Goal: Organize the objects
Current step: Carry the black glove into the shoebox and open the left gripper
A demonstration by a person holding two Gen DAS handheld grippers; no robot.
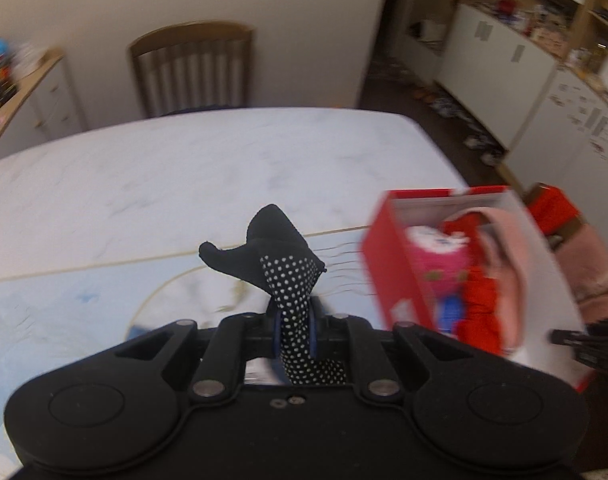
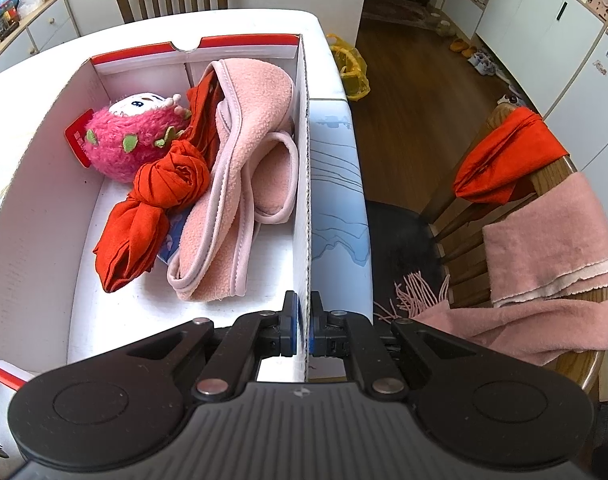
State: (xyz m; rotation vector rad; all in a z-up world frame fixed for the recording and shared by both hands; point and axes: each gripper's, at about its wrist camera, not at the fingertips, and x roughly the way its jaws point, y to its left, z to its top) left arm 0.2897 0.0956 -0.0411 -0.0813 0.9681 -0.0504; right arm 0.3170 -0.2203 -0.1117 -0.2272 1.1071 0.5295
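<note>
Left gripper (image 1: pixel 295 330) pinched nearly closed on a black cloth with white polka dots (image 1: pixel 288 280), blue pads pressing the dotted strip from both sides. Strip rising straight up between the fingers, then flaring into a plain black crumpled peak above the tips, with one small lobe jutting to the left; a dotted tail trailing back down behind the pads toward the gripper body. Cloth lifted clear of the table (image 1: pixel 164 168), nothing under it but the pale marbled top and the blue-printed mat. Ahead of and to the left of the fingers, wide bare tabletop running to the far rounded edge, a wooden chair (image 1: pixel 190 68) just beyond it. To the right of the fingers, close by, the red and white box (image 1: pixel 387 264), blurred, its red side wall nearest the cloth and its open top showing. Right gripper (image 2: pixel 302 330) clamped tight on the box's right side wall (image 2: pixel 302 184), one blue pad inside, one outside, white cardboard edge running straight ahead from between the tips. Left of those fingers, inside the box: a pink plush toy (image 2: pixel 132 140) toward the far left, a knotted red cloth (image 2: pixel 152 200) in the middle, a folded pink fleece piece (image 2: pixel 244 176) against the gripped wall. White box floor bare nearest the fingers and along the left wall. Right of the fingers, a narrow strip of blue mat, then the table edge dropping to dark floor and a chair draped with a pink scarf (image 2: pixel 551 248) and a red cloth.
</note>
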